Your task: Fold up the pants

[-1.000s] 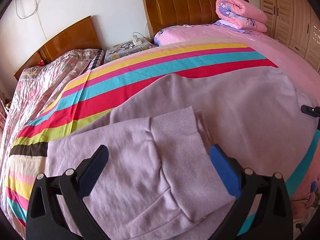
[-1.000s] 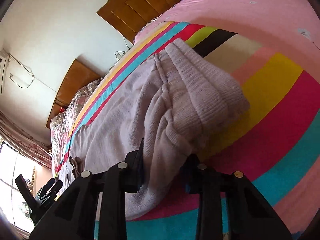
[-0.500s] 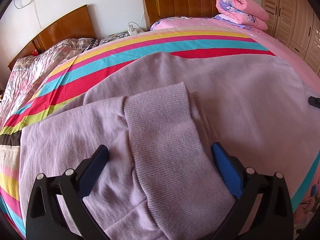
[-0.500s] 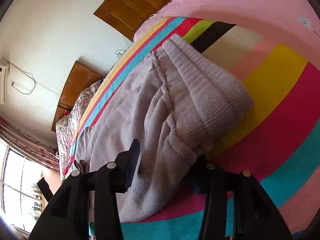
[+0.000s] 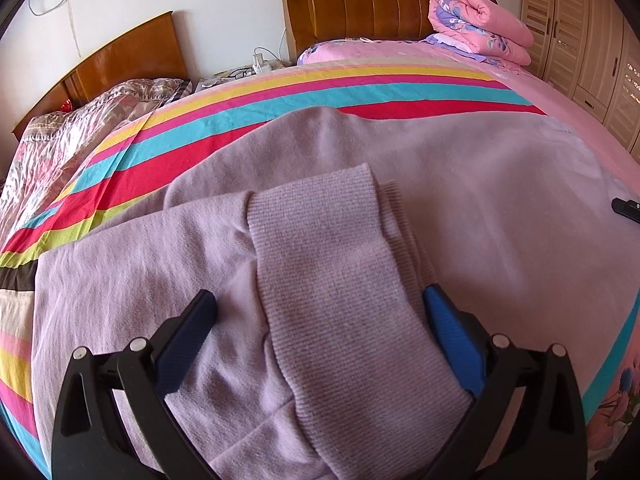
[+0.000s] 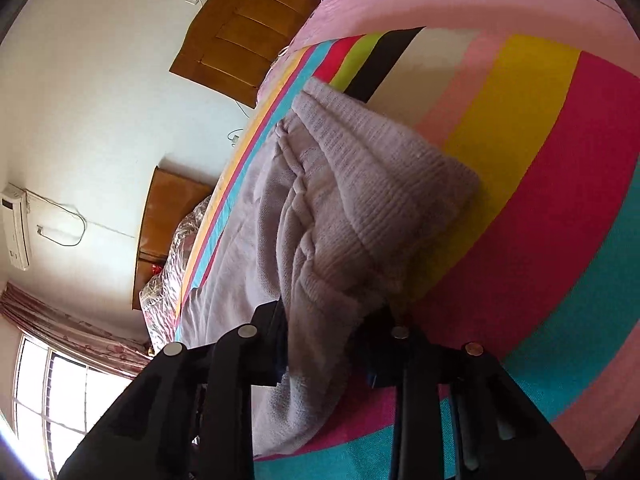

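Lilac pants point(image 5: 460, 184) lie spread across a striped bed cover point(image 5: 248, 120). A ribbed cuff point(image 5: 332, 264) is folded over onto them. My left gripper point(image 5: 318, 308) stands open just above the cloth, its blue pads wide on either side of that cuff. In the right wrist view a bunched ribbed end of the pants point(image 6: 360, 184) runs between the jaws of my right gripper point(image 6: 326, 324). Those jaws are closing and pinch the fabric, which fills the narrow gap. The right pads themselves are mostly hidden by cloth.
A rolled pink quilt point(image 5: 476, 24) lies by the wooden headboard point(image 5: 360, 4). A wardrobe point(image 5: 580, 48) stands to the right and a second bed point(image 5: 80, 128) to the left. A small black part point(image 5: 626, 208) pokes in at the right edge. A window point(image 6: 60, 400) is at lower left.
The left gripper has sunk closer to the pants, still open. The right jaws widened for a moment, then closed on the bunched fabric again while the wrist rolled.
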